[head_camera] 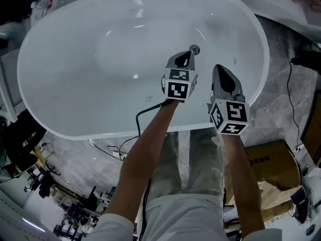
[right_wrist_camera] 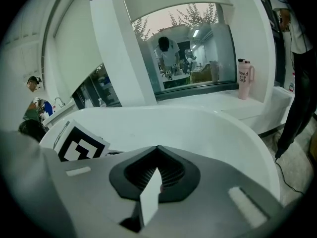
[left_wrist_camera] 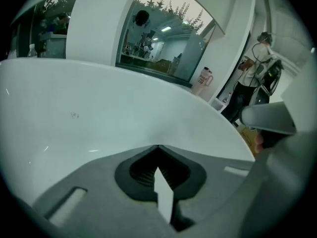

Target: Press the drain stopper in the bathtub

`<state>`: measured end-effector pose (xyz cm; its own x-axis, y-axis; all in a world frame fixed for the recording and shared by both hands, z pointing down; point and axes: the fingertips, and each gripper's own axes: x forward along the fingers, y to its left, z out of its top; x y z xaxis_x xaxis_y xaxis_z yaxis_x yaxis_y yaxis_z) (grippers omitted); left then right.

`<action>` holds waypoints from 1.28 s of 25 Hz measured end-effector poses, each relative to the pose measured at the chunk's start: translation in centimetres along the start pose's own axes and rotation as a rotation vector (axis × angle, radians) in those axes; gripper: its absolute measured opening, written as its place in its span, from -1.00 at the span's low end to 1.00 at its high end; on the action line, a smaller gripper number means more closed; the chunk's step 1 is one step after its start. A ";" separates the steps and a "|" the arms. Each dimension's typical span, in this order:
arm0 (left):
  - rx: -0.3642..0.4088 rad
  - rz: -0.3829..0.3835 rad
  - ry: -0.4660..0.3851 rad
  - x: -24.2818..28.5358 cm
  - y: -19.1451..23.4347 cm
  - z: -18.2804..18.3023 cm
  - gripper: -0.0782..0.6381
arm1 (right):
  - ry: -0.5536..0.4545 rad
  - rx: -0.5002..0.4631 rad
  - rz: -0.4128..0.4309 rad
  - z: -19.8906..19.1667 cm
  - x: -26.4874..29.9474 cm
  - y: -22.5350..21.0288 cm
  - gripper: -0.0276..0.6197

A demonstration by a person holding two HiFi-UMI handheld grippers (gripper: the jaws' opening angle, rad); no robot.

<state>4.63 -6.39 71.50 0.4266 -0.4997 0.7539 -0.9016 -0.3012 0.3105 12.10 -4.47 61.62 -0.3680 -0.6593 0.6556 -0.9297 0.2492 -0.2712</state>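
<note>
Pale trousers (head_camera: 190,185) and two bare forearms (head_camera: 145,154) fill the bottom of the head view, reaching forward over the near rim of a white bathtub (head_camera: 75,129). A black cable (head_camera: 142,115) loops beside the left wrist.

Each hand carries a gripper with a marker cube. The left gripper (head_camera: 188,54) points into the tub and the right gripper (head_camera: 218,67) sits just beside it, a little nearer the rim. In the left gripper view, the left gripper (left_wrist_camera: 157,147) has its two jaws pressed together at the tips with nothing between them. The right gripper view shows the right gripper (right_wrist_camera: 157,148) the same way, tips meeting and empty, with the left one's marker cube (right_wrist_camera: 79,144) just beside it.

The drain stopper (head_camera: 194,49), a small round metal disc, lies on the tub's floor on the right half, right at the tip of the left gripper. Whether the tip touches it cannot be told.

Grey marbled floor (head_camera: 293,89) surrounds the tub, and a cardboard box (head_camera: 271,159) stands on it at the right.

Beyond the far rim, a pink cup (right_wrist_camera: 243,78) stands on a white ledge beside a window (right_wrist_camera: 198,58). A person (left_wrist_camera: 251,81) stands well off to the right.
</note>
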 end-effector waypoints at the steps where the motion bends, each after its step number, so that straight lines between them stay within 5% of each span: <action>1: 0.004 0.000 -0.012 -0.8 -0.4 0.4 -0.79 | -0.003 0.000 0.003 0.3 -0.4 0.2 -0.91; 21: 0.080 -0.044 -0.245 -24.0 -10.8 13.8 -0.79 | -0.099 -0.073 0.158 13.1 -14.2 7.3 -0.91; 32: 0.035 -0.065 -0.412 -38.0 -14.3 19.7 -0.79 | -0.201 -0.161 0.230 21.2 -23.1 14.2 -0.91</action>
<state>2.74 0.86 27.03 0.4820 -0.7597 0.4364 -0.8718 -0.3667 0.3247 7.76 -0.73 27.68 -0.5730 -0.6953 0.4339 -0.8189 0.5062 -0.2704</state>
